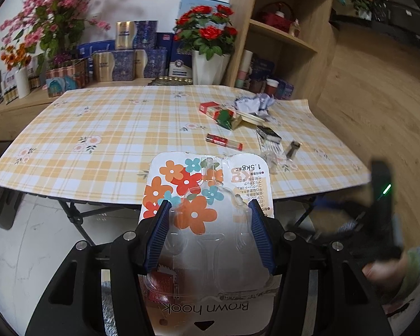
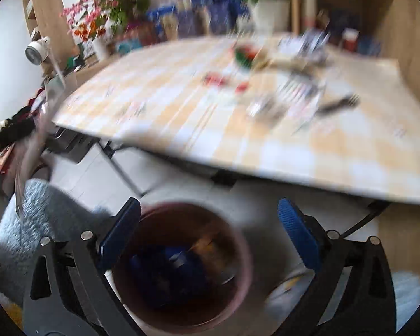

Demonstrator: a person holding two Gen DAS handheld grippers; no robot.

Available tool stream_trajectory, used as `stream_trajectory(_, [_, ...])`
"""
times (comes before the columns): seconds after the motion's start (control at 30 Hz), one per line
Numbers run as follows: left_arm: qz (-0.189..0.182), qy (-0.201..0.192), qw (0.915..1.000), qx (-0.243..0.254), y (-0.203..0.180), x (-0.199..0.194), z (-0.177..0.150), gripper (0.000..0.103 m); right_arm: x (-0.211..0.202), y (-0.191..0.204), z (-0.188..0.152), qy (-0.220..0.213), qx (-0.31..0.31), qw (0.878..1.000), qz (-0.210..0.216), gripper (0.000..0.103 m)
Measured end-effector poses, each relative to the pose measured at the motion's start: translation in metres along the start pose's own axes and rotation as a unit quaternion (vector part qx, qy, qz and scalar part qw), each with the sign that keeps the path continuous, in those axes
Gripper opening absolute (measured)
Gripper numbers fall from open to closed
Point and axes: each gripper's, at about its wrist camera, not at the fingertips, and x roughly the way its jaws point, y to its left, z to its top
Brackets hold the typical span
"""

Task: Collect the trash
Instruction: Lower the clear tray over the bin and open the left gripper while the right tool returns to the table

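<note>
My left gripper [image 1: 208, 204] is pinching the light, bendy flowered card-and-plastic hook packet [image 1: 207, 196] by its sides, while my right gripper [image 2: 210, 224] is hanging wide apart, holding nothing.

Trash pile [image 1: 246, 117] on table [image 1: 112, 128] far right; bin [image 2: 182, 266] on floor before table.

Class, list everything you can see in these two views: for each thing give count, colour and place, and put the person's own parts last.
Hook pack: one, white with flowers, held in left tongs.
Table: one, yellow check cloth, centre.
Red carton: one, far right of table.
Red tube: one, mid table.
Crumpled paper: one, white, far right.
Bin: one, brown, on floor below right tongs.
Rose pot: one, white, behind table.
Left tongs: black, blue pads, shut on pack.
Right tongs: black, blue pads, open, nothing held.
</note>
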Motion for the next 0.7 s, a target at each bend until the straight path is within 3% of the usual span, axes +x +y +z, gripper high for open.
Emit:
stream_trajectory(0.2, [-0.019,0.002,0.9987,0.047,-0.020,0.021,-0.010,0.055,-0.049,-0.034,0.013,-0.109,-0.045,0.990,-0.075,0.097])
stream_trajectory(0.3, [-0.043,0.002,0.9974,0.058,-0.028,0.033,-0.015,0.055,-0.057,-0.052,0.010,-0.132,-0.034,0.985,-0.104,0.097])
stream_trajectory(0.47, [-0.061,0.014,0.9954,0.072,-0.044,0.054,-0.024,0.055,-0.053,-0.076,0.006,-0.136,0.037,0.981,-0.133,0.097])
stream_trajectory(0.7, [-0.057,0.086,0.9878,0.117,-0.066,0.090,-0.047,0.055,-0.047,-0.072,0.002,-0.130,0.028,0.980,-0.145,0.097])
